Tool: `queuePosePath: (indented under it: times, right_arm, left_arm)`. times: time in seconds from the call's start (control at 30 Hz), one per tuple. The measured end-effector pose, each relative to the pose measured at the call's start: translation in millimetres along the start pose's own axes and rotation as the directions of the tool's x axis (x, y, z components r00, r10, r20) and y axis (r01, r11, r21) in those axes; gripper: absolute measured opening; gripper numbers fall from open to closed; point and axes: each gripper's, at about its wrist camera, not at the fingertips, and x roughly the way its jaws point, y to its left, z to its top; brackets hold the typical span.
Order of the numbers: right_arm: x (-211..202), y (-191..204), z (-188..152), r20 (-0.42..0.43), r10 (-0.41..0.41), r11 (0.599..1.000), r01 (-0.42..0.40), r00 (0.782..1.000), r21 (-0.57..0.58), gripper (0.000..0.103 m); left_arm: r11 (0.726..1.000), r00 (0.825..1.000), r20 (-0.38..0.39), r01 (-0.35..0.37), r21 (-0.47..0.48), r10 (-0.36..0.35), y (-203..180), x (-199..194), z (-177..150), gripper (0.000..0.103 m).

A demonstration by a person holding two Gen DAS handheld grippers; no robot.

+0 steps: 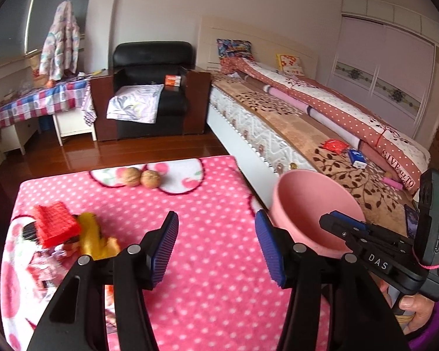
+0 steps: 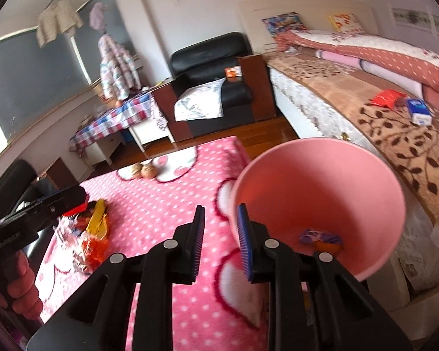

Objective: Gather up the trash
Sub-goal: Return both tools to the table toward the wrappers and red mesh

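Note:
A pink bin (image 2: pixel 316 193) hangs off the table's right edge. My right gripper (image 2: pixel 222 237) is shut on its rim, one pad inside and one outside. A purple and orange wrapper (image 2: pixel 320 238) lies in the bin's bottom. The bin also shows in the left wrist view (image 1: pixel 310 204). My left gripper (image 1: pixel 216 242) is open and empty over the pink dotted blanket (image 1: pixel 190 204). A pile of trash lies left of it: a red net piece (image 1: pixel 55 222), a yellow wrapper (image 1: pixel 93 237) and clear wrappers (image 1: pixel 46 260). The pile shows in the right wrist view (image 2: pixel 90 234).
Two walnuts (image 1: pixel 140 177) lie at the table's far edge. A bed (image 1: pixel 322 117) runs along the right, with a red packet (image 1: pixel 333 145) and a blue box (image 1: pixel 357 158) on it. A black armchair (image 1: pixel 149 87) and a checked side table (image 1: pixel 38 99) stand beyond.

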Motion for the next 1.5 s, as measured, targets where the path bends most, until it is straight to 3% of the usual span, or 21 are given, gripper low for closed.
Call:
queuePosePath:
  times: [0.3,0.53,0.73,1.03,1.3,1.5]
  right_arm:
    - [15.5,39.2,-11.1,-0.066,0.068,0.995,-0.072,0.996,-0.066,0.023]
    - [22.8,63.2,-18.5,-0.094,0.139,0.984,-0.148,0.986,-0.097,0.023]
    - [32.4,89.4,-29.2,-0.153,0.222,0.960,-0.243,0.963,-0.138,0.023]
    - [48.0,126.9,-40.9,-0.245,0.281,0.924,-0.331,0.928,-0.193,0.023]
    - [59.7,154.8,-55.9,-0.332,0.340,0.887,-0.417,0.880,-0.197,0.023]
    - [54.1,169.2,-60.9,-0.346,0.363,0.859,-0.454,0.865,-0.236,0.023]
  left_arm:
    - [0.997,0.997,0.023,-0.072,-0.022,0.072,37.5,-33.3,-20.2,0.054]
    - [0.988,0.991,-0.004,-0.137,-0.073,0.137,70.5,-52.8,-44.1,0.054]
    - [0.974,0.981,-0.059,-0.190,-0.119,0.185,100.1,-64.0,-71.3,0.054]
    - [0.947,0.967,-0.125,-0.244,-0.211,0.221,137.5,-71.3,-106.2,0.054]
    - [0.940,0.965,-0.102,-0.257,-0.223,0.240,148.9,-70.9,-104.5,0.054]
    - [0.932,0.964,-0.079,-0.265,-0.247,0.253,172.6,-63.0,-91.7,0.054]
